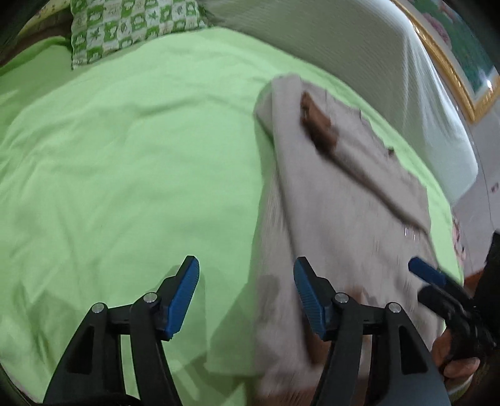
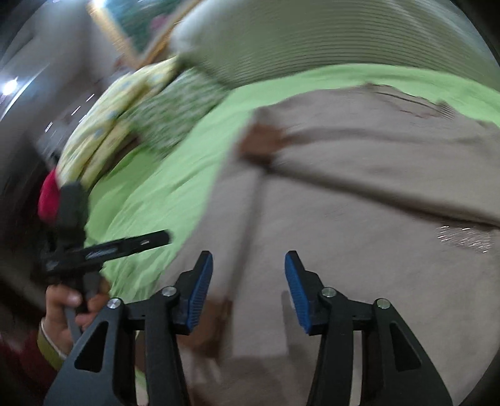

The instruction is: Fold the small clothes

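Note:
A beige garment (image 1: 337, 200) with a brown cuff (image 1: 318, 125) lies partly folded on the green bed sheet (image 1: 125, 156). My left gripper (image 1: 247, 290) is open and empty, above the garment's left edge. In the right wrist view the garment (image 2: 359, 187) fills most of the frame, its brown cuff (image 2: 259, 143) at the upper middle. My right gripper (image 2: 248, 287) is open and empty just above the garment. The right gripper also shows at the right edge of the left wrist view (image 1: 437, 281), and the left gripper at the left of the right wrist view (image 2: 118, 246).
A green and white patterned pillow (image 1: 131, 28) lies at the head of the bed. A pale ribbed headboard (image 1: 359, 56) runs along the far side, with a gold-framed picture (image 1: 462, 62) behind it. A yellow patterned pillow (image 2: 106, 131) lies at the left.

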Demonstrator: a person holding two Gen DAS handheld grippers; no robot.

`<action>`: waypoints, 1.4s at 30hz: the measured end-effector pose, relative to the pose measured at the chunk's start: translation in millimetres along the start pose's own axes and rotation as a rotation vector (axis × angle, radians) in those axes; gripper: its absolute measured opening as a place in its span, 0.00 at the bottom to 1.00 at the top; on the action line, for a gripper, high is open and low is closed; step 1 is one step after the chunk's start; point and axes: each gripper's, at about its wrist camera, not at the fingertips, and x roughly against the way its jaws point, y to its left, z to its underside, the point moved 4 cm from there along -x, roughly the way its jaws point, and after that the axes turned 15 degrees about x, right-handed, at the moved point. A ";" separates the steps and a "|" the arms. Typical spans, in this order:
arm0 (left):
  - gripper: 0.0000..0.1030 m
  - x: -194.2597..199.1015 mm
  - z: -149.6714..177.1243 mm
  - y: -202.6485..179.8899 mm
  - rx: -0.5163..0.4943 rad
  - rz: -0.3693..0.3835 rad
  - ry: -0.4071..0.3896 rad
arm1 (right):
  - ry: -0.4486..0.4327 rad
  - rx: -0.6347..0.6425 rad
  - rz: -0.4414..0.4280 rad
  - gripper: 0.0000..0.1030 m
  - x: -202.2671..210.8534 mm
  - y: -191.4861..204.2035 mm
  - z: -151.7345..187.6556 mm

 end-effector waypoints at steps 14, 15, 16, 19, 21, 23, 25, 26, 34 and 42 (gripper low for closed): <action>0.73 -12.9 16.6 -25.5 0.016 0.164 0.245 | 0.089 0.214 0.140 0.68 0.3 29.4 16.1; 0.73 -14.7 24.2 -28.8 0.013 0.158 0.256 | 0.083 0.188 0.157 0.68 5.5 19.8 14.8; 0.73 -14.2 31.6 -32.1 0.003 0.150 0.251 | 0.074 0.157 0.172 0.68 11.8 9.9 16.5; 0.70 -7.6 41.5 -36.9 -0.014 0.090 0.198 | 0.058 0.076 0.209 0.68 26.3 -12.5 22.3; 0.68 7.5 38.4 -39.8 -0.018 0.052 0.136 | 0.053 0.020 0.210 0.68 31.7 -24.4 27.9; 0.68 33.8 32.1 -48.1 -0.036 0.098 0.067 | 0.049 -0.026 0.216 0.68 36.5 -32.1 33.2; 0.69 46.5 32.8 -62.3 -0.098 0.136 0.075 | 0.029 -0.050 0.220 0.68 42.3 -36.8 34.3; 0.69 43.0 34.4 -65.3 -0.119 0.127 0.094 | 0.018 -0.060 0.219 0.68 44.6 -38.1 34.7; 0.63 -23.2 55.9 -44.8 -0.006 0.098 0.281 | -0.025 -0.186 0.247 0.68 58.6 -69.7 40.9; 0.07 -7.4 28.4 -41.5 0.073 0.263 0.196 | -0.043 -0.260 0.280 0.68 65.4 -93.9 46.2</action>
